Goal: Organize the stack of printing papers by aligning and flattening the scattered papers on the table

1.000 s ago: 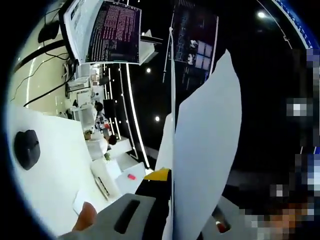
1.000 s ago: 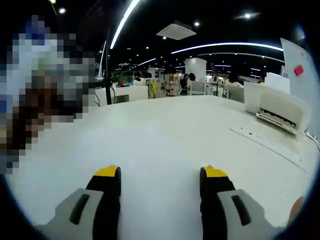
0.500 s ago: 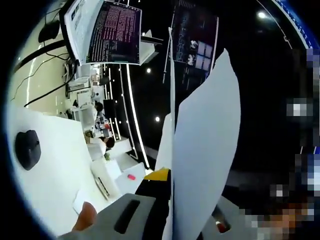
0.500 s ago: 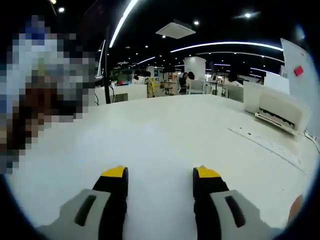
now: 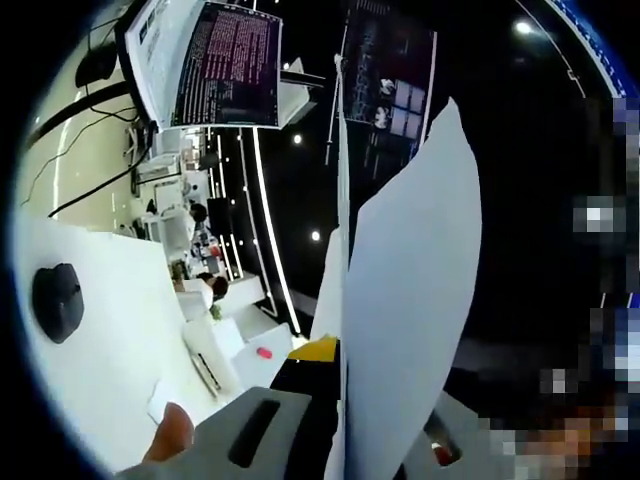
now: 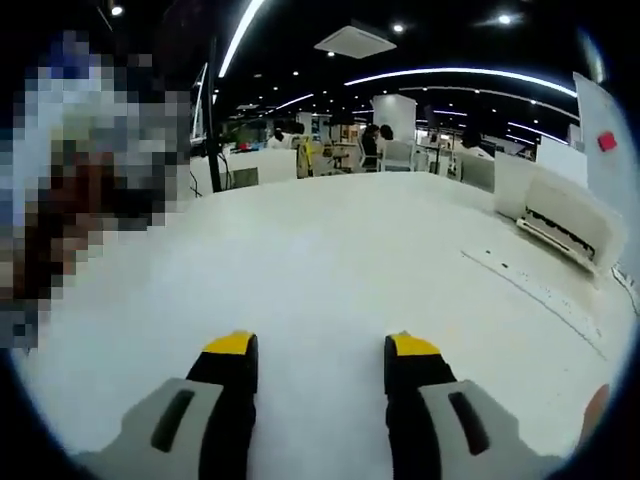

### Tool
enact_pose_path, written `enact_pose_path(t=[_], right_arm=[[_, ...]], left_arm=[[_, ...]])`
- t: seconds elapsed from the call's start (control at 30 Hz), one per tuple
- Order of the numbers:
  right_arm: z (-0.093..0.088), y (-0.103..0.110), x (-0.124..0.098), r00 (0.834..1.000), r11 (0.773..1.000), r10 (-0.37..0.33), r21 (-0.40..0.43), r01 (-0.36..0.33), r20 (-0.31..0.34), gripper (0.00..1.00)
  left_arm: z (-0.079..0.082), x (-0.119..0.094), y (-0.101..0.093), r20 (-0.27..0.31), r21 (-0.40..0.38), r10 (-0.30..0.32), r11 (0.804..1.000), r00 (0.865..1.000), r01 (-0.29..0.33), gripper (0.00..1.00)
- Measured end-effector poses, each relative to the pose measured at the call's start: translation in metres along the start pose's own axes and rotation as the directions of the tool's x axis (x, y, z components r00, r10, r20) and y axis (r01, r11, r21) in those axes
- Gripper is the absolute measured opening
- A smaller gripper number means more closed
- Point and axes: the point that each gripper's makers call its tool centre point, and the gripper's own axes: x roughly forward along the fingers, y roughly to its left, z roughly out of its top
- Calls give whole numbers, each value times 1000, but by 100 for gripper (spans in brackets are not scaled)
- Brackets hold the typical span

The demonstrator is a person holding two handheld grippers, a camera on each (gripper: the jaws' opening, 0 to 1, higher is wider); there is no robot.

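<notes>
In the left gripper view, white printing papers (image 5: 400, 320) stand on edge between the jaws of my left gripper (image 5: 340, 360), which is shut on them. The sheets rise high through the middle of the view, and one thin edge reaches far up. The view is rolled, so the white table (image 5: 100, 330) lies along the left side. In the right gripper view my right gripper (image 6: 318, 350) hovers open just above the bare white table (image 6: 330, 260), with nothing between its yellow-tipped fingers (image 6: 232, 345).
A black mouse (image 5: 57, 300) lies on the table beside a monitor (image 5: 210, 60). A white printer (image 6: 565, 220) and a keyboard (image 6: 540, 295) sit on the right. A person's fingertip (image 5: 170, 435) shows by the left gripper. People sit at desks far behind.
My right gripper's jaws have narrowed somewhat and its view has dipped slightly toward the table. The left gripper still holds the papers upright, hardly moved.
</notes>
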Motion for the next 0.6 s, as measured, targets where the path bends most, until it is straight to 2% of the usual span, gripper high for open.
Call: enact_pose_path(t=[0.1, 0.17, 0.33, 0.6], right_arm=[[0, -9, -2, 999, 1000, -18, -17, 18, -38, 54], [-5, -15, -3, 997, 1000, -18, 24, 20, -81, 56], [-6, -18, -5, 991, 1000, -6, 17, 8, -136, 57], [-8, -19, -4, 992, 999, -4, 42, 9, -124, 53]], left_arm=[[5, -1, -2, 3, 8, 0, 1000, 1000, 0, 5], [7, -2, -3, 6, 15, 3, 1000, 1000, -3, 5], [12, -2, -2, 8, 21, 1, 1000, 1000, -2, 5], [16, -2, 6, 9, 12, 7, 1000, 1000, -7, 5]])
